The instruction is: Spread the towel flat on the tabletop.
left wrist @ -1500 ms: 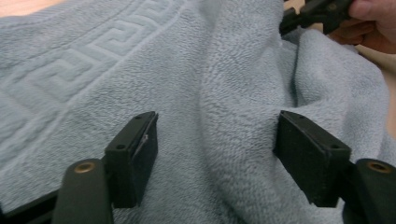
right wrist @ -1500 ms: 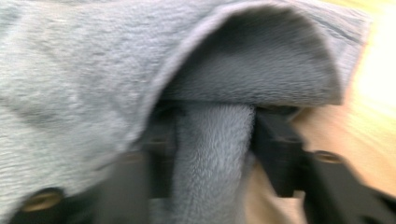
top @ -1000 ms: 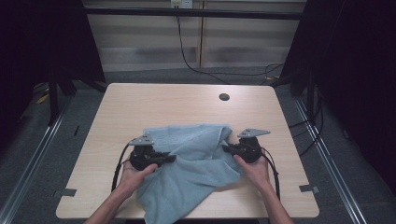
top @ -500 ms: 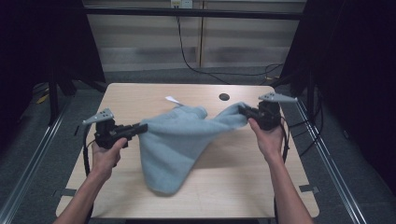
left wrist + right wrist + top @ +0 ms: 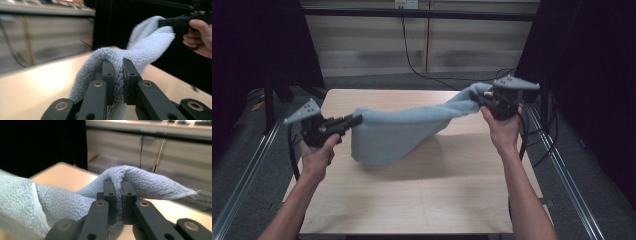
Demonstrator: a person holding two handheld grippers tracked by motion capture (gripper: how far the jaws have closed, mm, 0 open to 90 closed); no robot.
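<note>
Left gripper [image 5: 354,119]: jaws pressed together on a fold of the towel, the terry cloth pinched between the two black pads; seen from above it lies roughly level and points toward the middle of the table, past the table's left edge.
Left gripper, own view [image 5: 118,75]: the cloth bulges up over both jaw tips and runs away from them toward the other hand.
Right gripper [image 5: 479,99]: jaws clamped tight on another part of the towel's edge; it sits over the table's far right corner and points inward, toward the left gripper.
Right gripper, own view [image 5: 118,192]: a ridge of cloth stands up between the pads, and a loose corner of the towel sticks out to the right of the jaws.
Towel [image 5: 402,130]: light blue terry, stretched between the two grippers above the table; its top edge rises from the left grip to the right grip, and the middle sags in a rounded belly below that line.
Towel against the table: the hanging part is over the table's far half and casts a shadow on the wood; whether its lowest fold touches the surface cannot be told.
Left hand [image 5: 317,152]: wrapped round the left gripper's handle, forearm coming in over the table's near left corner.
Right hand [image 5: 502,131]: gripping the right gripper from below, forearm along the table's right edge.
Table [image 5: 412,200]: pale wood, bare on the near half.
</note>
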